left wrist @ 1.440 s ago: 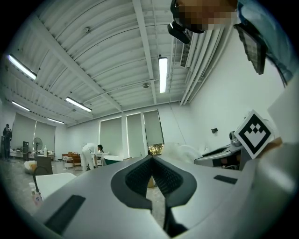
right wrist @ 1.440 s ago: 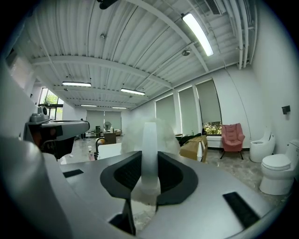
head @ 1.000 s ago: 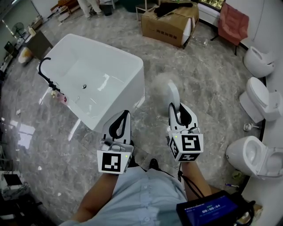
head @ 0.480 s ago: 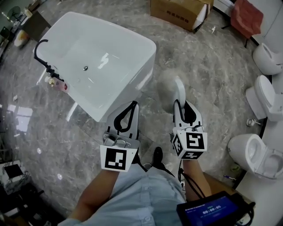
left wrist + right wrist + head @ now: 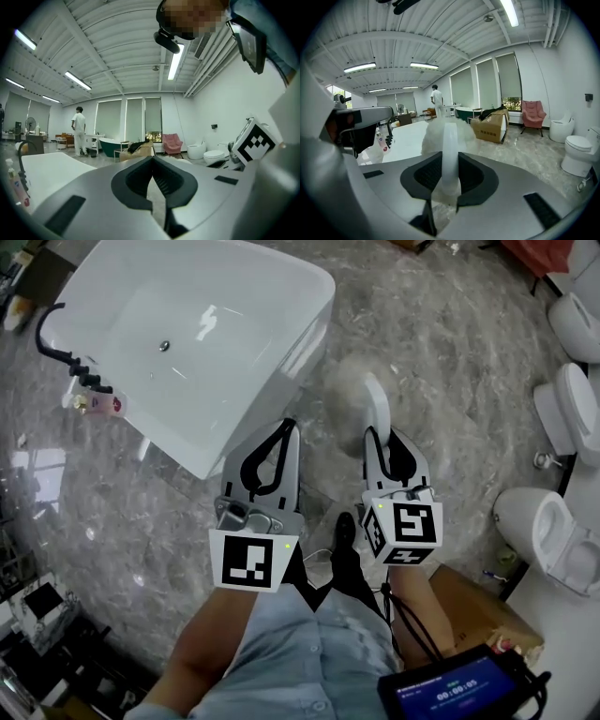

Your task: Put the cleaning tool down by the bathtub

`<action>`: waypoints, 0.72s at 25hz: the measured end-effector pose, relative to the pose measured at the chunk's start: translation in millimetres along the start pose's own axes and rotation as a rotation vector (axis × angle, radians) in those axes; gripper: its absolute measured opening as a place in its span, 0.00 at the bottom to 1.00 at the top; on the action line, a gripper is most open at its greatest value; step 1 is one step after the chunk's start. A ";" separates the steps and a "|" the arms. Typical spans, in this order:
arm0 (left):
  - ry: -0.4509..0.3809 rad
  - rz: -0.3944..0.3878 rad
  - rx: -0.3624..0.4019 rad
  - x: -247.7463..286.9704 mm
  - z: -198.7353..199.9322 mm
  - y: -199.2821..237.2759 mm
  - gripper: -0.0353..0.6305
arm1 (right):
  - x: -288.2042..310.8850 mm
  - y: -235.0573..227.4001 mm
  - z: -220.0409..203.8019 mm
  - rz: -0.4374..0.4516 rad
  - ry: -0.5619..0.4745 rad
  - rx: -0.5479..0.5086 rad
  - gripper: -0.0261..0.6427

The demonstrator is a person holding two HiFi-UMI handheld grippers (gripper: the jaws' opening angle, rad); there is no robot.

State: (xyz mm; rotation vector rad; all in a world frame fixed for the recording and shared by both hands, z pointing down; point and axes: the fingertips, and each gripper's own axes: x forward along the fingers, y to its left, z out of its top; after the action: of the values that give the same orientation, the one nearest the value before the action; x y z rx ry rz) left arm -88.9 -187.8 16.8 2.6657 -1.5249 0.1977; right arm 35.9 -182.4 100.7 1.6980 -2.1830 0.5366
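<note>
Cleaning tool [image 5: 377,412]: a white curved handle with a fluffy white head. It is held clear of the floor [image 5: 450,371], above the bare stretch just beside the near right corner of the bathtub [image 5: 272,395]. It touches neither the bathtub wall nor the floor.

Right hand-held gripper [image 5: 383,439]: closed on the handle. In the right gripper view the handle [image 5: 450,140] stands upright between the two pads, which press on it from either side. The fluffy head lies beyond the jaw tips.

Left hand-held gripper [image 5: 284,429]: jaws together, nothing between them. It hangs beside the right one, over the floor at the near edge of the bathtub, and plays no part in the grip.

Step in hand, as judged: transport to the set-down spot. The cleaning tool is positioned by the bathtub, but placement is not yet done.

Next move calls for:
1. Lower the right hand-held gripper until the fluffy head, or the handle, rests on the floor close to the bathtub wall.
2. Confirm that the tool is supported before release; a curved handle is likely to tip if let go upright.
3. Part the jaws fully, then draw the gripper back along the handle line so that the pads do not drag it.

Keep the set-down spot clear of the person's shoe [image 5: 343,526].
</note>
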 end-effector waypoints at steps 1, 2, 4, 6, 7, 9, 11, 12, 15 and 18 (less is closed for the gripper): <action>0.007 -0.003 -0.015 5.3 -7.8 3.9 0.08 | 8.0 2.1 -7.3 -0.002 0.014 0.006 0.18; 0.014 -0.007 -0.031 9.9 -15.6 5.9 0.08 | 14.7 3.6 -15.2 -0.004 0.029 0.012 0.18; 0.036 -0.022 -0.046 17.9 -32.2 4.9 0.08 | 24.7 4.5 -32.7 -0.009 0.057 0.026 0.18; 0.062 -0.040 -0.040 26.8 -50.3 3.1 0.08 | 34.2 3.4 -51.5 -0.014 0.088 0.043 0.18; 0.073 -0.046 -0.032 32.6 -59.5 4.0 0.08 | 40.6 2.3 -60.5 -0.015 0.101 0.049 0.18; 0.086 -0.054 -0.024 46.1 -78.5 9.1 0.08 | 56.4 0.3 -77.1 -0.016 0.121 0.052 0.18; 0.076 -0.059 -0.040 60.4 -96.0 15.1 0.08 | 73.2 -0.8 -93.3 -0.016 0.133 0.052 0.18; 0.065 -0.064 -0.049 66.8 -104.2 17.0 0.08 | 81.0 -1.2 -101.9 -0.017 0.138 0.054 0.18; 0.047 -0.085 -0.058 81.5 -131.7 19.0 0.08 | 102.0 -3.2 -127.7 -0.028 0.153 0.072 0.18; 0.066 -0.084 -0.055 92.3 -165.3 20.0 0.08 | 120.3 -8.9 -151.3 -0.039 0.161 0.096 0.18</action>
State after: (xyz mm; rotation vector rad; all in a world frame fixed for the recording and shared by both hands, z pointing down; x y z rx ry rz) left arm -73.0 -257.1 193.5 2.6456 -1.3764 0.2331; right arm 19.1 -213.9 290.9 1.6783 -2.0374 0.7507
